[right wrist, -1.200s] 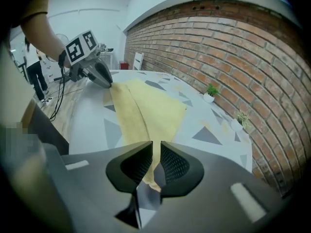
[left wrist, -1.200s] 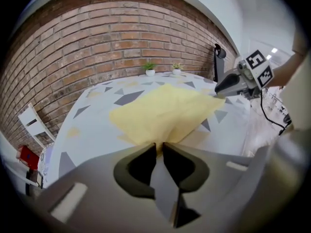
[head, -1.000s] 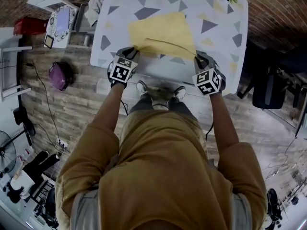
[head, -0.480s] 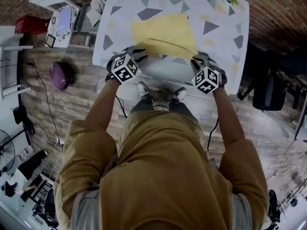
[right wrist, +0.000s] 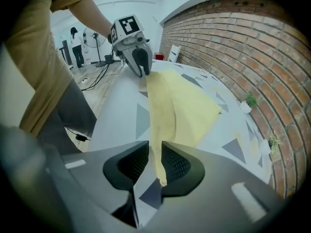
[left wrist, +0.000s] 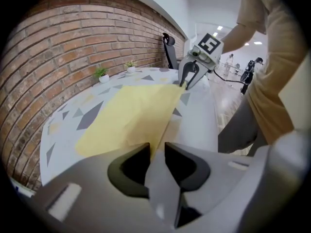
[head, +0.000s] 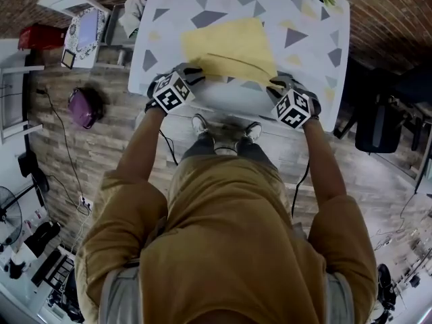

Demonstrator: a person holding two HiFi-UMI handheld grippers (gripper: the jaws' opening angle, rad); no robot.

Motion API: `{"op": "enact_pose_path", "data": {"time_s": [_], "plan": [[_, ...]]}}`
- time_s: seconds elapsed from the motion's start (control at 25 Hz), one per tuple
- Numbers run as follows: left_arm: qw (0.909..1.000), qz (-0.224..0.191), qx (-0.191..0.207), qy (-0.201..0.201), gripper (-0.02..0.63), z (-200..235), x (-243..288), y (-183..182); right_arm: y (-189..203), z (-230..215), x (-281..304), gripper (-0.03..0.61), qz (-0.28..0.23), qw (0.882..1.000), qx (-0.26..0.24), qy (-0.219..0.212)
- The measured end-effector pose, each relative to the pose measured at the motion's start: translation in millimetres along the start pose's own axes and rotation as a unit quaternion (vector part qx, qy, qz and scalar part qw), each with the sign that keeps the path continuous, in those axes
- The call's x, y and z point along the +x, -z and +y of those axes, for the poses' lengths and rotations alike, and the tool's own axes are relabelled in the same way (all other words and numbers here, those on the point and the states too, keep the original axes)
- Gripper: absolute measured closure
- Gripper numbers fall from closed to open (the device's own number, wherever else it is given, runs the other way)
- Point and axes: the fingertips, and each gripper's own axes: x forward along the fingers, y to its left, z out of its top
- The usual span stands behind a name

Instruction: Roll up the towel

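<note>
A yellow towel lies flat on the white table with grey and yellow triangles, and its near edge is turned over in a narrow fold. My left gripper is at the near left corner, its fingertips nipping the folded edge of the towel. At the near right corner, the jaws of my right gripper have just been opening a little. There the towel still fills the narrow gap of the right gripper, with a corner tip poking through.
Small potted plants stand at the table's far side by the brick wall. The table's near edge is just behind both grippers, with the person's shoes below. A purple bag lies on the wooden floor to the left.
Both hands have rolled at the wrist, so the marker cubes now face differently, and they have shifted slightly along the towel's near edge. The towel stays flat, with its near fold in place.
</note>
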Motion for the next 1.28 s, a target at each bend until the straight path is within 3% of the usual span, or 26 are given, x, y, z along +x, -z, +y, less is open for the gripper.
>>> {"op": "enact_pose_path", "data": {"time_s": [0.2, 0.36, 0.68, 0.92, 1.28], "plan": [[0.9999, 0.004, -0.014, -0.006, 0.536, -0.2, -3.8, 3.6, 1.1, 2.6, -1.9, 0.552, 0.007, 1.0, -0.004, 0.001], [1.0, 0.006, -0.007, 0.001, 0.54, -7.1, -11.8, 4.0, -1.9, 7.3, -8.1, 0.552, 0.004, 1.0, -0.002, 0.001], [0.9967, -0.028, -0.069, 0.033, 0.541, -12.5, -33.7, -8.7, -17.5, -1.6, -32.8, 0.552, -0.022, 0.999, 0.041, -0.025], [0.9862, -0.055, -0.141, 0.067, 0.541, 11.7, -43.5, -16.5, -31.2, -26.3, -43.1, 0.554, -0.033, 0.996, 0.074, -0.048], [0.9676, -0.054, -0.215, 0.12, 0.541, 33.7, -36.2, -11.9, -32.8, -62.4, -26.8, 0.552, -0.02, 0.986, 0.136, -0.091]]}}
